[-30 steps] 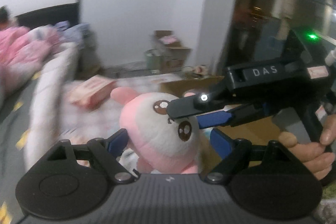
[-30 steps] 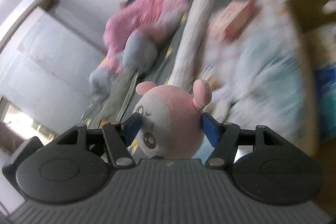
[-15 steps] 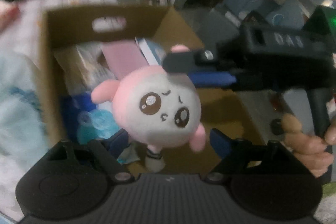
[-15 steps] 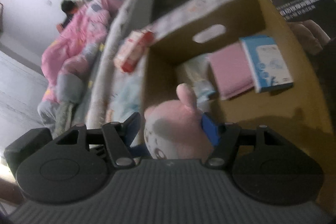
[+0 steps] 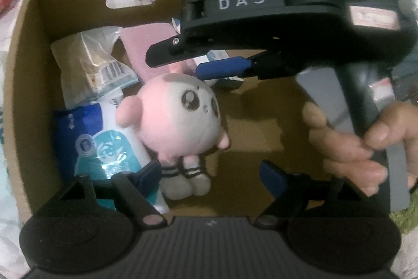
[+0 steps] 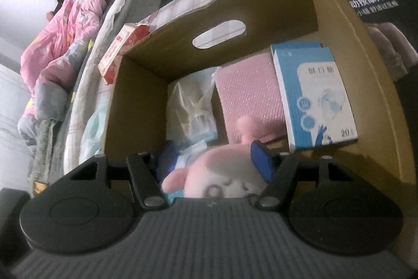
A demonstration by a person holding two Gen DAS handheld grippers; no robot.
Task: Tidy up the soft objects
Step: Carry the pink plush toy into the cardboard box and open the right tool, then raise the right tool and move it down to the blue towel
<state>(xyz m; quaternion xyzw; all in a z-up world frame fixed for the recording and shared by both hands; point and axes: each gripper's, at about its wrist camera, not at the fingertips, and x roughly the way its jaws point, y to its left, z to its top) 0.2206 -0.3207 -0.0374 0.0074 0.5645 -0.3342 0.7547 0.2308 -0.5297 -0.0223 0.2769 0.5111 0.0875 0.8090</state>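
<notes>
A pink and white plush doll (image 5: 180,119) lies in the cardboard box (image 5: 78,4), leaning on the packets at the left. It also shows in the right wrist view (image 6: 222,174), low between that gripper's fingers. My right gripper (image 6: 214,156) is open just above the doll, its pads apart from it; in the left wrist view its blue fingertip (image 5: 222,68) hovers over the doll's head. My left gripper (image 5: 209,174) is open and empty at the box's near side, above the doll's feet.
In the box (image 6: 339,17) lie a blue and white packet (image 5: 104,148), a clear bag (image 5: 94,64), a pink pad (image 6: 248,93) and a blue and white carton (image 6: 316,93). A red and white pack (image 6: 120,49) lies on the bed beyond, by a pink quilt (image 6: 70,25).
The right gripper carried the doll from above the bed into the box and opened; the doll now rests inside. The left gripper followed over the box.
</notes>
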